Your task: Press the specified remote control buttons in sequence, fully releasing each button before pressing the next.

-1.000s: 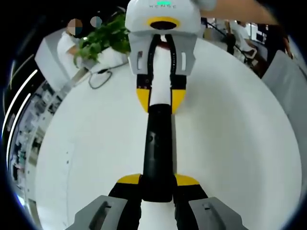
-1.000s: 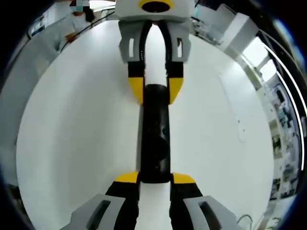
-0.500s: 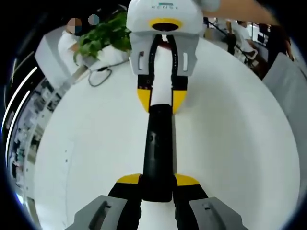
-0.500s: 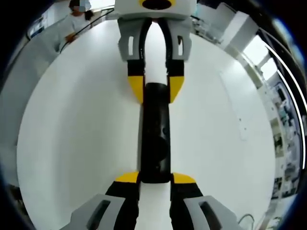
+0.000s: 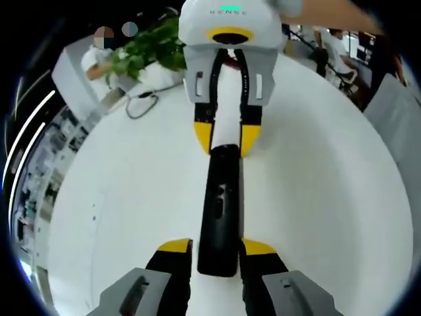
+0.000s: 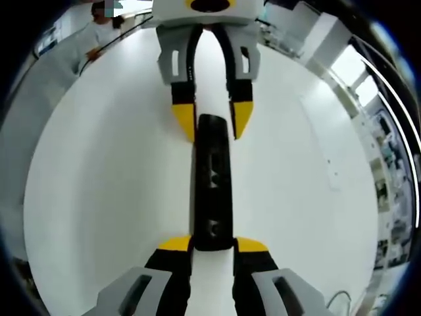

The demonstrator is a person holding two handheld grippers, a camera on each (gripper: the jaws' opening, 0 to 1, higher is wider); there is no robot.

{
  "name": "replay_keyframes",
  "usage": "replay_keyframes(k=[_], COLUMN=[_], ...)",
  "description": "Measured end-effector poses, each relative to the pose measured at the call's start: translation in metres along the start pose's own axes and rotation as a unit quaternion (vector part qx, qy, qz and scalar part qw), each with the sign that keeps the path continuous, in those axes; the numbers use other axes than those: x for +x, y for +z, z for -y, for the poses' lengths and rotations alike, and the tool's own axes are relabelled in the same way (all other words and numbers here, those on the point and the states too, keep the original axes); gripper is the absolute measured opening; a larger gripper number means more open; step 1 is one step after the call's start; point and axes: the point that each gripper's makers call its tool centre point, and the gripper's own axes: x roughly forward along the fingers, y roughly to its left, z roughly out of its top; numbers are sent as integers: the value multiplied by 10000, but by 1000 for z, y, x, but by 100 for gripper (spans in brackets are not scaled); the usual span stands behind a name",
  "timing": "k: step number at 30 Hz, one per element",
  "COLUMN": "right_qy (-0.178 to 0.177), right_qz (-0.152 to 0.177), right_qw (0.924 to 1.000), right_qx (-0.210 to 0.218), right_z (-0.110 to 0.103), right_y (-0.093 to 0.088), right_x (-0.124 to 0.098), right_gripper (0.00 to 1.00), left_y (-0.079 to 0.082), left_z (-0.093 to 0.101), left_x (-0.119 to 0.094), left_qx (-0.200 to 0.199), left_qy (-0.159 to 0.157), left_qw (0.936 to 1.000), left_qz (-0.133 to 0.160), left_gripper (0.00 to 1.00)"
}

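A long black remote control [image 5: 220, 204] stretches between my two grippers over the white table [image 5: 329, 197], button side showing in the right gripper view [image 6: 212, 191]. My left gripper [image 5: 217, 249] stands around its near end with the jaws slightly apart, a thin gap on each side. From the right gripper view the left gripper [image 6: 213, 125] reaches in from the top, yellow fingertips [image 6: 184, 122] spread beside the remote's far end. My right gripper [image 6: 212, 245] is shut on the other end, and it faces me in the left gripper view [image 5: 227, 135].
A green plant [image 5: 148, 49] and a looped cable [image 5: 139, 105] lie at the table's far left edge, beside a seated person in white [image 5: 99, 62]. More people stand beyond the far right edge [image 5: 329, 46]. The white table [image 6: 99, 197] spreads wide on both sides.
My left gripper's jaws have spread a little off the remote. The remote has rolled so its buttons now show, and the right gripper has shifted slightly.
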Motion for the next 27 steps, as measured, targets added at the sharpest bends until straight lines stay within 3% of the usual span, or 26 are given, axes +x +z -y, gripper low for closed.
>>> replay_keyframes(k=[10,19,24,27], right_qy=[-268,-370,-436,-532], right_qz=[-29,215,461,688], right_qw=[9995,9977,9943,9887], right_qx=[155,520,860,1221], right_z=[5,2,5,7], right_y=[0,1,0,0], right_x=[-2,-7,-11,-16], right_gripper=[28,40,39,40], left_y=[-3,-8,-2,1], left_z=[-7,-7,-7,-9], left_x=[-3,-8,-18,-23], left_qx=[-195,-536,-1142,-1383], left_qy=[333,558,742,790], left_qw=[9991,9962,9877,9821], left_qz=[196,392,764,1009], left_gripper=[35,42,45,51])
